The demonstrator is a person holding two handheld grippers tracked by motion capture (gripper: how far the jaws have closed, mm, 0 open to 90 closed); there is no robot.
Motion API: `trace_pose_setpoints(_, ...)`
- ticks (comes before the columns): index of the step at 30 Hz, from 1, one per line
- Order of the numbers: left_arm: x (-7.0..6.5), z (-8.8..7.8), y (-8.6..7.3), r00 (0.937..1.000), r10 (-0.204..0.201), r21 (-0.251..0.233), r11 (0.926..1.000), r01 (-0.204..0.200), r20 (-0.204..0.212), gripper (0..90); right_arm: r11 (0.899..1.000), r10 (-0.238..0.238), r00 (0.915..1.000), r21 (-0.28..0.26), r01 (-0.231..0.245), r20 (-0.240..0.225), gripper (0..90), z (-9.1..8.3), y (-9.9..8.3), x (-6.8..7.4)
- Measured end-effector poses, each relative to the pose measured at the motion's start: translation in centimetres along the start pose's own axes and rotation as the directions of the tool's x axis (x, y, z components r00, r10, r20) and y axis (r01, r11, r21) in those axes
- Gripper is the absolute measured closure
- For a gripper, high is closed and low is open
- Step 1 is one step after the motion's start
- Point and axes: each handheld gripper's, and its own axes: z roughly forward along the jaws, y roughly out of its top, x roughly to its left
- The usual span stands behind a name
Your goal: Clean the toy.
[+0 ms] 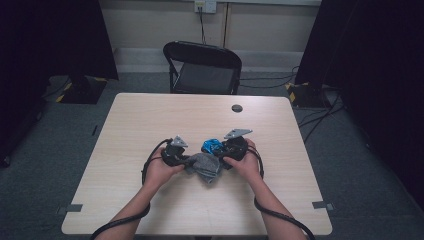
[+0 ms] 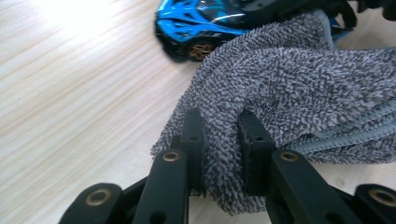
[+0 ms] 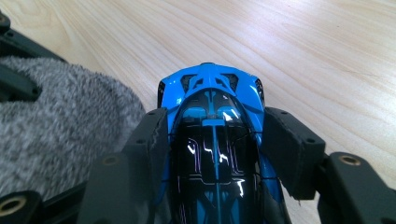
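Cloth [image 2: 299, 88] first: grey, nubby, bunched near the table's middle, and my L gripper [image 2: 219, 140] is pinching a fold of it tight, jaws nearly together w/ pile squeezed between the pads. Right beside it, my R gripper [image 3: 215, 140] is clamping the blue toy car [image 3: 212, 135] across its width, jaws at mid spread, pads pressing on both flanks. In the high view both hands are sitting close together, L gripper [image 1: 176, 150] on the left, R gripper [image 1: 235, 146] on the right, cloth [image 1: 204, 166] between and slightly toward me, car [image 1: 212, 146] just past it. Key relation: car's long axis is running along the R jaws, nose pointing away from that hand, and cloth is lying to its side, touching or nearly so. So I'm judging the L hand is the one to bring cloth onto the car body, sweeping sideways across the roof. Farther off: bare table [image 1: 150, 115], then a black chair [image 1: 202, 67].
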Motion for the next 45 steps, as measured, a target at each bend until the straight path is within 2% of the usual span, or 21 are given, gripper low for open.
trace_pose_setpoints(3,0.3,-0.1,0.0,0.9999,-0.01,-0.002,0.9999,0.01,-0.006,75.2,1.0,-0.002,1.0,0.001,0.002,0.0,41.7,0.0,0.0,0.0)
trace_pose_setpoints(6,0.8,-0.3,0.0,0.9994,-0.014,0.0,0.9999,0.014,-0.032,75.2,1.0,0.0,1.0,-0.003,0.0,0.001,41.7,0.0,0.0,0.0)
trace_pose_setpoints(13,1.9,-0.7,0.0,0.9976,-0.029,-0.005,0.9996,0.028,-0.063,75.2,1.0,0.0,1.0,-0.004,0.0,0.001,41.7,0.0,-0.1,0.0)
trace_pose_setpoints(17,2.3,-0.8,-0.2,0.9963,-0.053,-0.016,0.9985,0.052,-0.069,75.2,1.0,0.001,1.0,-0.006,-0.001,-0.002,41.7,0.0,-0.1,0.0)
trace_pose_setpoints(25,3.0,-1.1,-0.2,0.994,-0.065,-0.012,0.9978,0.064,-0.088,75.2,1.0,0.0,1.0,-0.005,0.0,-0.002,41.7,0.0,-0.1,0.0)
trace_pose_setpoints(27,3.3,-1.2,-0.3,0.9915,-0.085,-0.02,0.9963,0.083,-0.099,75.2,1.0,0.0,1.0,-0.005,0.0,-0.003,41.7,-0.1,-0.1,0.0)
trace_pose_setpoints(31,3.8,-1.6,-0.6,0.9885,-0.096,-0.02,0.9954,0.094,-0.117,75.2,1.0,-0.001,1.0,-0.006,0.001,-0.004,41.7,-0.1,-0.2,0.0)
trace_pose_setpoints(34,4.3,-2.2,-0.9,0.9837,-0.114,-0.033,0.9933,0.11,-0.139,75.2,1.0,-0.001,1.0,-0.007,0.001,-0.003,41.7,-0.1,-0.2,0.0)
trace_pose_setpoints(36,4.5,-2.4,-1.0,0.9835,-0.117,-0.03,0.9931,0.114,-0.138,75.2,1.0,-0.002,1.0,-0.008,0.002,-0.004,41.7,-0.1,-0.2,0.0)
trace_pose_setpoints(43,5.0,-3.9,-1.5,0.9773,-0.146,-0.076,0.9879,0.135,-0.154,75.2,1.0,-0.002,1.0,-0.007,0.002,-0.003,41.7,-0.1,-0.2,0.0)
trace_pose_setpoints(45,5.0,-4.1,-1.6,0.9772,-0.15,-0.078,0.9871,0.14,-0.15,75.2,1.0,-0.002,1.0,-0.006,0.002,-0.002,41.7,-0.1,-0.2,0.0)
